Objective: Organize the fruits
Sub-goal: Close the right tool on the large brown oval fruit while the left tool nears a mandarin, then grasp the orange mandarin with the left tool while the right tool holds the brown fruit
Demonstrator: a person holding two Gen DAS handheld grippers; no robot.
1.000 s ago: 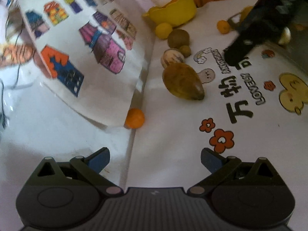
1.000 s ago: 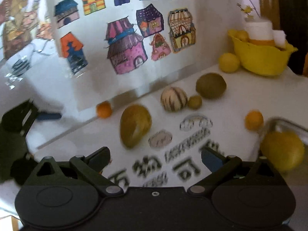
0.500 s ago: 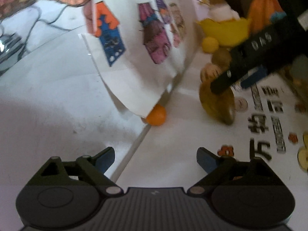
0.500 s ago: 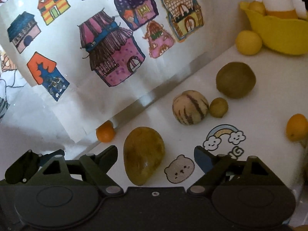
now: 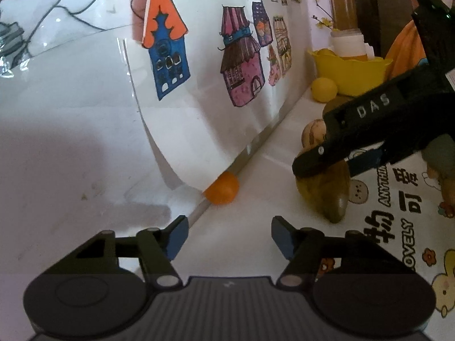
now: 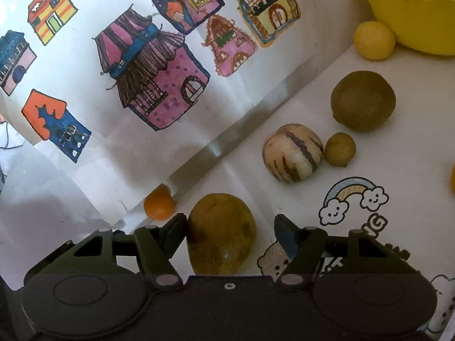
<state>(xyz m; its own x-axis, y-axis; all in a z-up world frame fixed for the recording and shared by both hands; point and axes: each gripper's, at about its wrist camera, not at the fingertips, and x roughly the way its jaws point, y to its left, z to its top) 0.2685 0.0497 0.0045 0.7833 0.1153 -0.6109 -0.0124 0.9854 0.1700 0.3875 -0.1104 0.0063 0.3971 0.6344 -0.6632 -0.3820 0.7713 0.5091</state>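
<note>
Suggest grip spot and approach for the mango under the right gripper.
Grip the mango across its narrow width at mid-body, coming from above along its long axis. It lies flat on the mat, elongated, and the open right gripper already straddles it; the small orange beside it leaves finger room.

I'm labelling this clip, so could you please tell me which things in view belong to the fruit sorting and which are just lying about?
Belongs to the job:
mango, between the open right gripper
small orange, ahead of the open left gripper
striped melon
yellow bowl

Just lying about:
house drawings sheet
printed table mat
</note>
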